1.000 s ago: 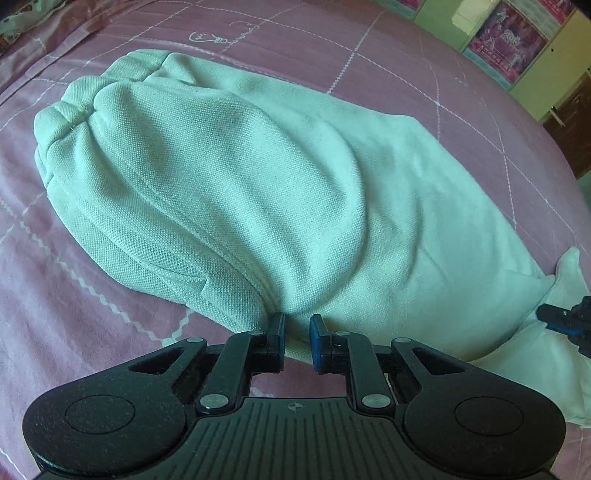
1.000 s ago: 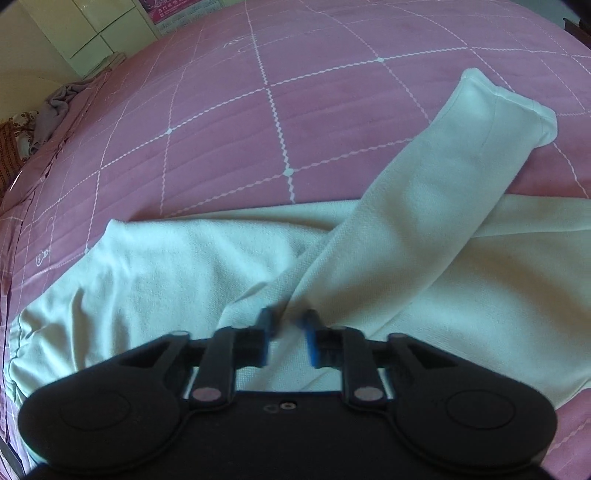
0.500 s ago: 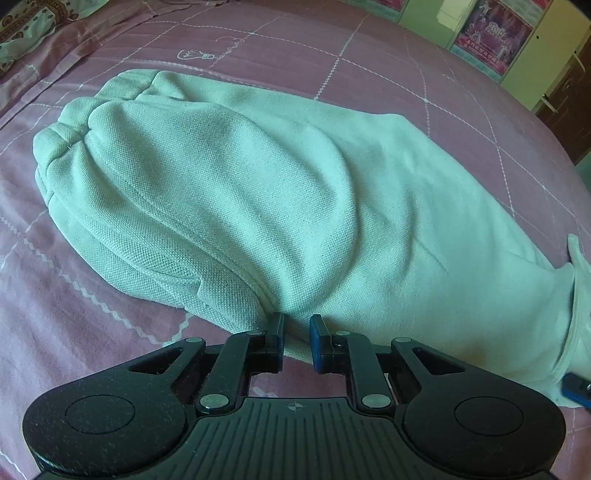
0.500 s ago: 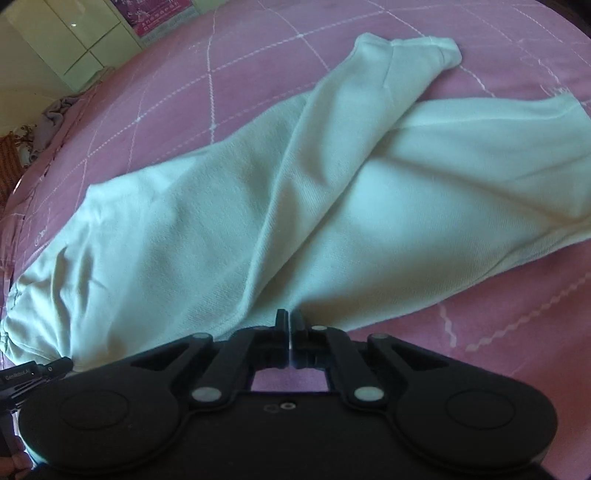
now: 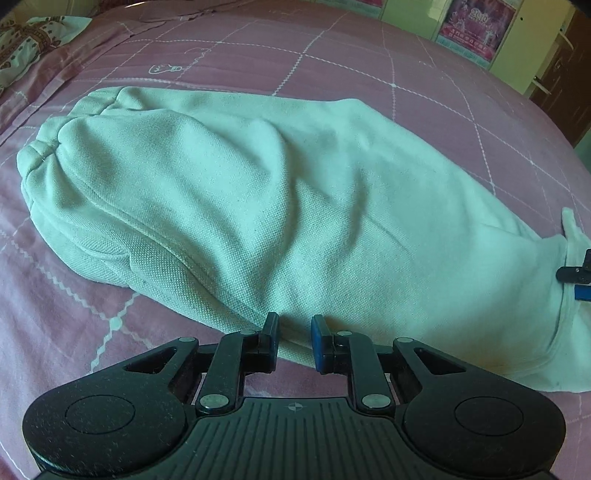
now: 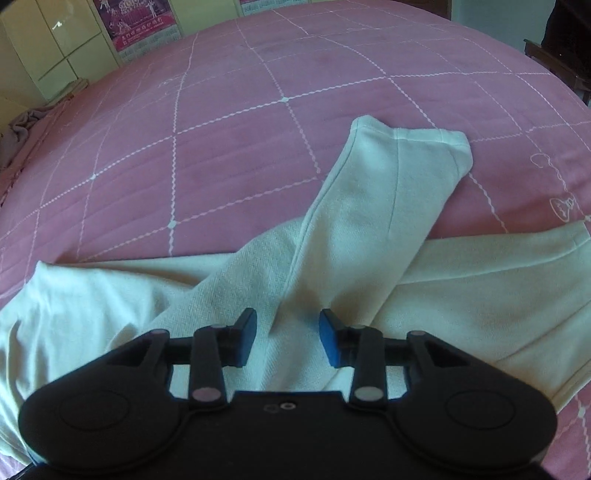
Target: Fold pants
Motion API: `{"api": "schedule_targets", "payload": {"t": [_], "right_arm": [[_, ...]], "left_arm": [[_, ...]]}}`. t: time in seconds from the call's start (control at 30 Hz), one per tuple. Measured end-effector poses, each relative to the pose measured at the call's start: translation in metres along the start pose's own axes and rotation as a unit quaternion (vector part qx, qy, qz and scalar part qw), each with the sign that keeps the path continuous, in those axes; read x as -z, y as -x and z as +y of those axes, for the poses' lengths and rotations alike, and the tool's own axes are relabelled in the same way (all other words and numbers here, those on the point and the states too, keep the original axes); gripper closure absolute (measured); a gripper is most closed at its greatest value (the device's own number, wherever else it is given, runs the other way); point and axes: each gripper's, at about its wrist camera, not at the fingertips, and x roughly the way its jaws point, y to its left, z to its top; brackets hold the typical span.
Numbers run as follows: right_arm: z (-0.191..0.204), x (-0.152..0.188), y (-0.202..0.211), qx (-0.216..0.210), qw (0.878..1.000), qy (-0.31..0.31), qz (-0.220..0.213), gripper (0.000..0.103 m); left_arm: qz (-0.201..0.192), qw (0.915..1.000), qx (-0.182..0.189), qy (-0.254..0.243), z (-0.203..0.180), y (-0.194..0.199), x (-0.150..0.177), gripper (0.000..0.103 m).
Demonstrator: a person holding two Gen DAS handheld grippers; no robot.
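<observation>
Pale mint pants (image 5: 258, 206) lie folded lengthwise on the pink quilted bed (image 5: 74, 314), with the gathered waistband (image 5: 40, 155) at the left. My left gripper (image 5: 293, 341) sits at the near folded edge, shut on that edge while its jaws begin to part. In the right wrist view one leg (image 6: 388, 192) lies slanted across the other leg (image 6: 498, 288), its cuff on the bed. My right gripper (image 6: 288, 336) hovers over the crossing with its jaws opening; fabric lies under the gap and the pads do not press it. A tip of the right gripper (image 5: 576, 275) shows at the left wrist view's right edge.
The pink quilt (image 6: 221, 129) stretches far beyond the pants. A patterned pillow (image 5: 26, 48) lies at the far left corner. Yellow cupboards with posters (image 6: 136, 26) stand behind the bed. A grey cloth (image 6: 26, 122) lies at the bed's edge, and dark furniture (image 6: 561, 48) is to the right.
The right gripper's jaws went from pressed together on the leg to wide apart, letting the leg go, and it shifted sideways. The left gripper's gap widened slightly and it drew back a little.
</observation>
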Motion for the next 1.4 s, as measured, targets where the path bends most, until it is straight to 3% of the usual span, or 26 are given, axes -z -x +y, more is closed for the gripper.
{"api": "schedule_targets", "payload": {"t": [0.07, 0.1, 0.13, 0.4, 0.57, 0.6, 0.63, 0.77, 0.9, 0.97, 1.07, 1.1, 1.13, 1.2, 1.23, 1.3, 1.37, 1.4], "right_arm": [[0.000, 0.003, -0.005, 0.015, 1.000, 0.010, 0.012, 0.078], [-0.005, 0.003, -0.003, 0.013, 1.000, 0.006, 0.008, 0.096], [-0.012, 0.004, 0.001, 0.002, 1.000, -0.007, 0.004, 0.098], [-0.091, 0.046, 0.079, -0.079, 0.991, -0.095, -0.044, 0.099], [-0.111, 0.087, 0.048, -0.053, 0.995, -0.089, 0.014, 0.098], [-0.110, 0.085, 0.050, -0.052, 0.995, -0.086, 0.007, 0.095], [-0.109, 0.082, 0.054, -0.053, 0.995, -0.086, 0.001, 0.086], [-0.105, 0.059, 0.073, -0.036, 0.997, -0.055, -0.044, 0.079], [-0.095, 0.033, 0.058, -0.004, 0.999, -0.021, -0.039, 0.051], [-0.082, 0.024, 0.045, 0.022, 0.999, 0.012, -0.040, 0.046], [-0.062, 0.016, 0.019, 0.073, 0.994, 0.071, -0.033, 0.046], [-0.058, 0.016, 0.014, 0.089, 0.992, 0.088, -0.033, 0.055], [-0.059, 0.015, 0.011, 0.101, 0.989, 0.096, -0.038, 0.074], [-0.075, 0.010, 0.020, 0.085, 0.993, 0.060, -0.062, 0.093], [-0.097, 0.005, 0.034, 0.051, 0.995, -0.001, -0.081, 0.094], [-0.143, 0.007, 0.065, -0.026, 0.985, -0.130, -0.112, 0.094], [-0.175, 0.024, 0.076, -0.055, 0.974, -0.188, -0.110, 0.094], [-0.188, 0.038, 0.071, -0.049, 0.975, -0.198, -0.090, 0.094]], "left_arm": [[-0.002, 1.0000, -0.002, -0.004, -0.002, 0.001, 0.000, 0.084], [-0.003, 1.0000, -0.001, -0.004, -0.001, 0.001, 0.000, 0.084], [-0.003, 1.0000, 0.000, -0.005, 0.000, 0.001, 0.000, 0.084], [-0.012, 0.9998, 0.001, -0.013, -0.001, 0.001, 0.003, 0.083], [-0.013, 0.9997, -0.005, -0.022, -0.004, 0.002, 0.005, 0.083], [-0.012, 0.9997, -0.005, -0.020, -0.004, 0.002, 0.004, 0.083], [-0.012, 0.9997, -0.005, -0.019, -0.003, 0.001, 0.004, 0.083], [-0.012, 0.9997, -0.010, -0.019, -0.005, 0.001, 0.004, 0.083], [-0.015, 0.9995, -0.016, -0.021, -0.006, 0.001, 0.006, 0.083], [-0.014, 0.9995, -0.018, -0.021, -0.007, 0.001, 0.006, 0.083], [-0.014, 0.9994, -0.021, -0.021, -0.008, 0.001, 0.006, 0.083], [-0.014, 0.9994, -0.023, -0.022, -0.008, 0.001, 0.006, 0.083], [-0.014, 0.9993, -0.024, -0.023, -0.009, 0.001, 0.006, 0.083], [-0.014, 0.9993, -0.026, -0.025, -0.009, 0.001, 0.006, 0.083], [-0.014, 0.9992, -0.026, -0.027, -0.009, 0.001, 0.006, 0.083], [-0.014, 0.9991, -0.026, -0.030, -0.009, 0.001, 0.006, 0.083], [-0.015, 0.9990, -0.027, -0.031, -0.009, 0.000, 0.006, 0.083], [-0.015, 0.9989, -0.028, -0.034, -0.009, 0.000, 0.007, 0.083]]}}
